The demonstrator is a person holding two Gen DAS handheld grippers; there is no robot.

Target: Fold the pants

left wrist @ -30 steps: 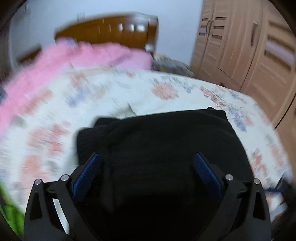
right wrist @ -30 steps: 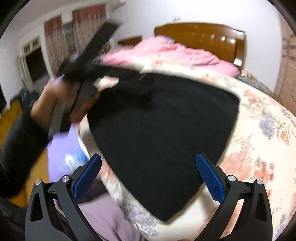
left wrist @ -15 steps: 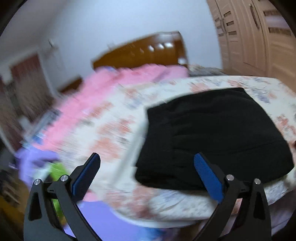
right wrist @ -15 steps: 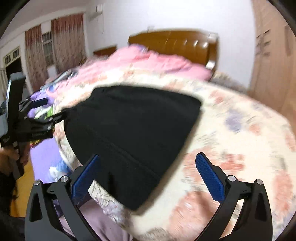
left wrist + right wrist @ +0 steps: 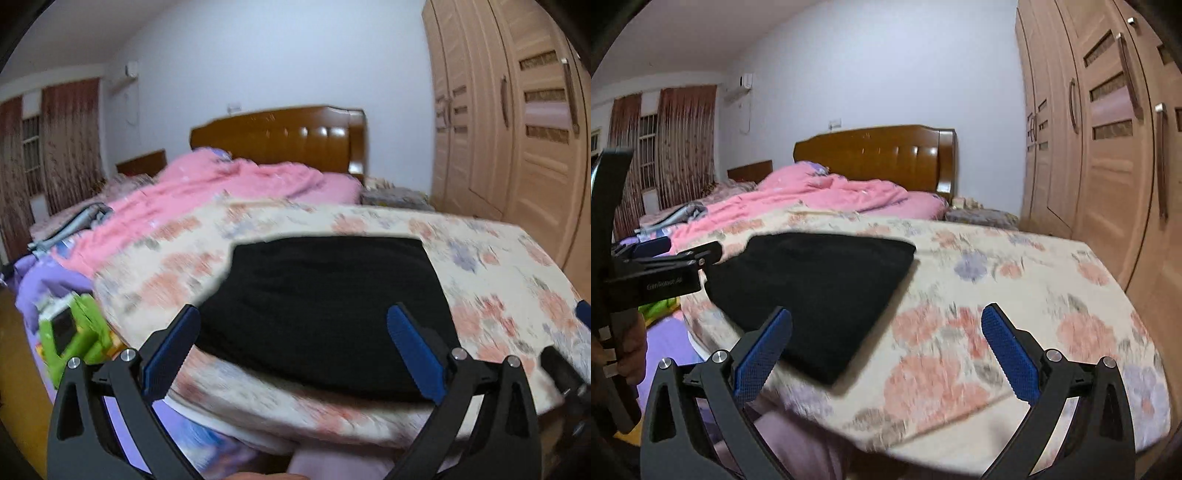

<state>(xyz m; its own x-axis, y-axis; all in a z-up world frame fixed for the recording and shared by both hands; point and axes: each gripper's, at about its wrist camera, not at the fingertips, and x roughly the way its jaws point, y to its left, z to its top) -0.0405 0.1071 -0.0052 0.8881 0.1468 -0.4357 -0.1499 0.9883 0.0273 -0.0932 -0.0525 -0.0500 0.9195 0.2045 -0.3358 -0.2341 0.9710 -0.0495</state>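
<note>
Black pants (image 5: 325,310) lie in a compact folded block on the floral bedspread (image 5: 491,295), near the bed's foot edge and well short of the pink quilt (image 5: 229,192) by the headboard (image 5: 280,136). Left gripper (image 5: 291,347): fingers wide apart, nothing btwn them, held above the pants' near edge, not touching. Right gripper (image 5: 886,350): fingers also spread, empty, over bare bedspread just right of the pants' near corner.

Looks like the fold is basically done, so the step in hand is prob. backing off / final tidy. To do it well: lift clear w/o snagging the top layer; if edges want squaring, press flat w/ finger sides rather than pinching.

Room: plenty of bare bedspread right of the pants. Near side is tight, as the pants sit close to the bed's drop-off, so don't drag them toward it. Wardrobe (image 5: 1108,147) stands well beyond the pants on the right.
</note>
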